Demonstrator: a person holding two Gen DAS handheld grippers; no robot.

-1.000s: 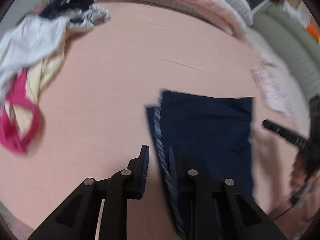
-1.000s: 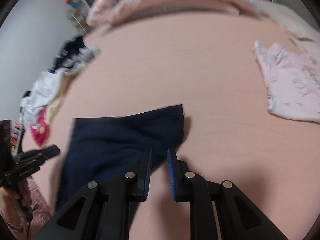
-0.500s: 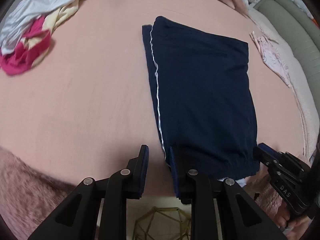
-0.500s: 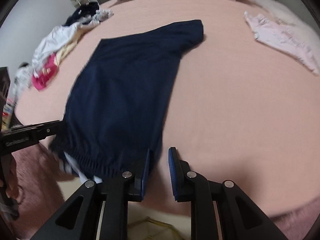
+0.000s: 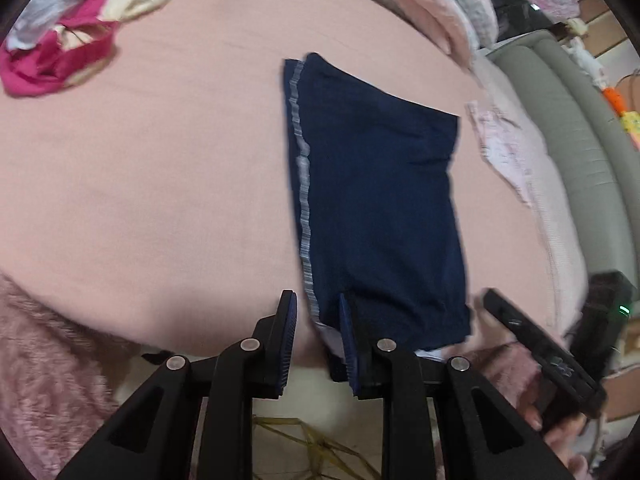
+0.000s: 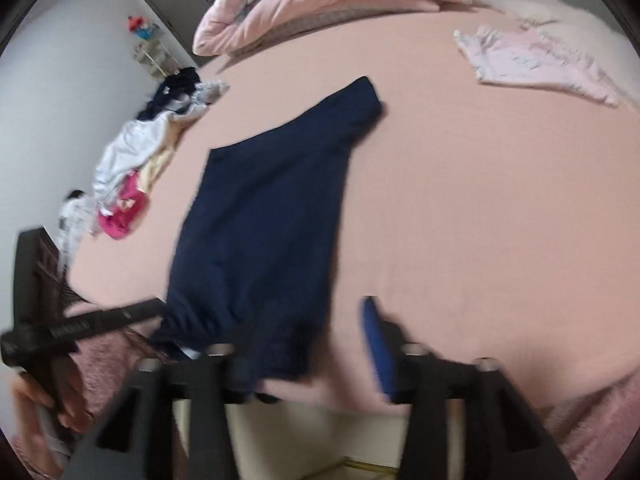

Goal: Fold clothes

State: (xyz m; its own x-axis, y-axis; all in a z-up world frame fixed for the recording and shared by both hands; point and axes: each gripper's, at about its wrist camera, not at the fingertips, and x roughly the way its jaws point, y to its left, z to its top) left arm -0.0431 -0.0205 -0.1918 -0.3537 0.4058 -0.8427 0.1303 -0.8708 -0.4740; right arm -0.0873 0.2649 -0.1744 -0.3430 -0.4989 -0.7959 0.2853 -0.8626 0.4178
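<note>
Navy shorts (image 5: 380, 208) with a pale side stripe lie flat on the pink bed sheet (image 5: 160, 184), waistband at the near edge. My left gripper (image 5: 318, 340) is shut on the striped waistband corner, and dark fabric hangs between its pads. In the right wrist view the shorts (image 6: 264, 232) run away from my right gripper (image 6: 308, 356). Its jaws are opening. The other waistband corner lies loose between them, against the blurred left finger, with no pad pressing on it. The blue pad of its right finger (image 6: 376, 348) stands apart over bare sheet.
A pile of white, yellow and magenta clothes (image 5: 60, 52) lies at the far left. A pale pink garment (image 6: 536, 60) lies at the right, with a rolled duvet (image 6: 320, 4) behind. A fuzzy mauve blanket (image 5: 40, 360) hangs over the bed's near edge above the floor.
Both grippers have drawn back to the bed's near edge, and the shorts now lie stretched out at full length. The right jaws have spread wide off the waistband. The left jaws keep their narrow gap.
</note>
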